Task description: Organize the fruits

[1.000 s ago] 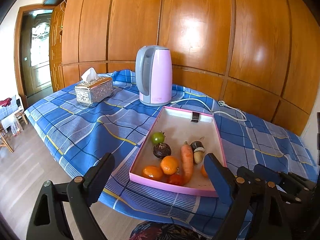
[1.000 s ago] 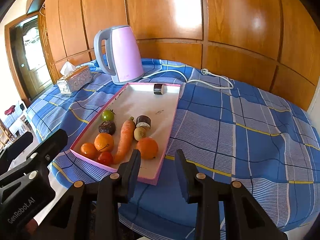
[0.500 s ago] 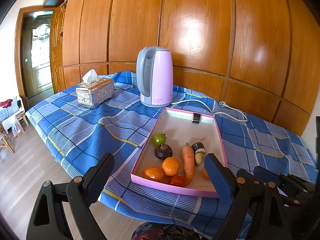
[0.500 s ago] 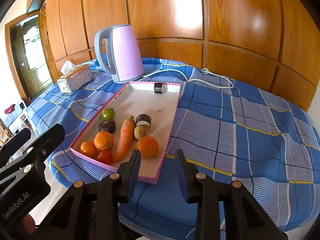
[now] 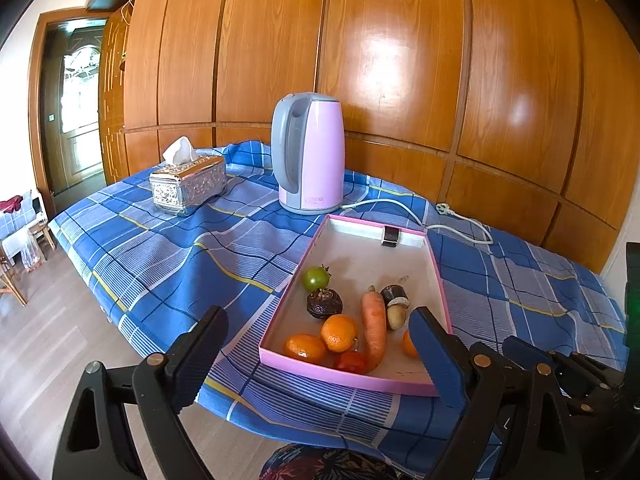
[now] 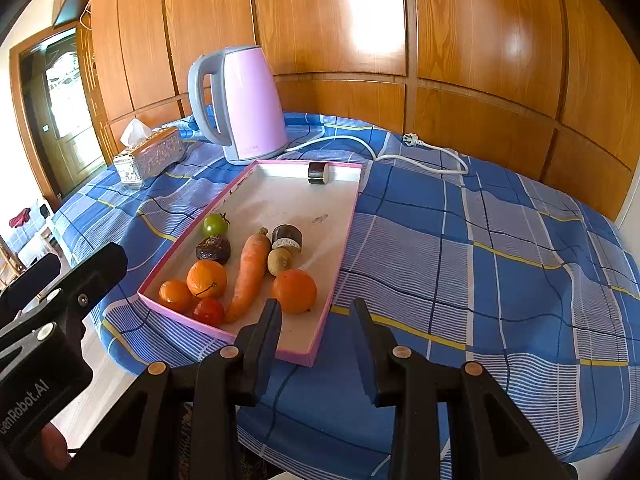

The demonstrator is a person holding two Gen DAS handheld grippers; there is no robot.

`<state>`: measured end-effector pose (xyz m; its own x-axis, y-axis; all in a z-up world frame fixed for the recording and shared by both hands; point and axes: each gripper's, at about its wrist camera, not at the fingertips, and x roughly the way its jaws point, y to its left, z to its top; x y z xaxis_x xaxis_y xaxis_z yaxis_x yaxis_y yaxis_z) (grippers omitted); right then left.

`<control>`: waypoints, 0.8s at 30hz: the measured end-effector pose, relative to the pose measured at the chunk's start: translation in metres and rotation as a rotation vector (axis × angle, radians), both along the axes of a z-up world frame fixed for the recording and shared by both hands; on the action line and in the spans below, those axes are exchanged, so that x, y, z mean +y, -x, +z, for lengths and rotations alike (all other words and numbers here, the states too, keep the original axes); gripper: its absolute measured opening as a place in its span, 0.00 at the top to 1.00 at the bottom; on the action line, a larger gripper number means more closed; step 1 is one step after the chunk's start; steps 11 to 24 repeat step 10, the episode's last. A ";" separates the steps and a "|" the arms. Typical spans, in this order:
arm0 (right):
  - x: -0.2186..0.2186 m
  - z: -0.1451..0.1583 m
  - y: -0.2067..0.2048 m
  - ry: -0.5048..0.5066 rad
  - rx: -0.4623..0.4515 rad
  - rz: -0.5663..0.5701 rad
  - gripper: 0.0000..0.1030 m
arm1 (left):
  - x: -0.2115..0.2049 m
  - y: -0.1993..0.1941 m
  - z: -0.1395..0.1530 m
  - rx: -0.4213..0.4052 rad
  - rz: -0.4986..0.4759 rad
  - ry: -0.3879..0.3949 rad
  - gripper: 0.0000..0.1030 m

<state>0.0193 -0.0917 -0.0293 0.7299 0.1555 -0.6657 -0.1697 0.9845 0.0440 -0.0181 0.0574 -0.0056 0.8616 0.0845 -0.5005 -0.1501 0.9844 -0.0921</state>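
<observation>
Left gripper (image 5: 316, 354) is gaping wide, empty; right gripper (image 6: 316, 334) is hovering narrow, empty, near the tray (image 6: 340, 248).

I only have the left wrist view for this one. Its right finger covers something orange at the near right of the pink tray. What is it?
Observer: A whole orange, lying in the pink tray to the right of the carrot.
Operator: Is the right gripper holding anything? I see only its body.
Observer: No. The right gripper has its jaws a narrow gap apart with nothing between them, just short of the tray's near corner.
Operator: And the dark piece at the tray's far wall?
Observer: The dark piece is a dark-skinned slice with a pale cut face at its right end. I cannot tell what it was cut from.
</observation>
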 end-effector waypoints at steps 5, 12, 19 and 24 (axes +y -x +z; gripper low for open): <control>0.000 -0.005 0.001 0.000 0.006 0.001 0.66 | -0.001 0.001 0.001 -0.014 0.011 -0.007 0.06; -0.002 -0.006 -0.001 -0.007 0.010 -0.003 0.66 | 0.002 0.001 0.001 -0.021 0.014 -0.003 0.06; -0.002 -0.006 -0.001 -0.007 0.010 -0.003 0.66 | 0.002 0.001 0.001 -0.021 0.014 -0.003 0.06; -0.002 -0.006 -0.001 -0.007 0.010 -0.003 0.66 | 0.002 0.001 0.001 -0.021 0.014 -0.003 0.06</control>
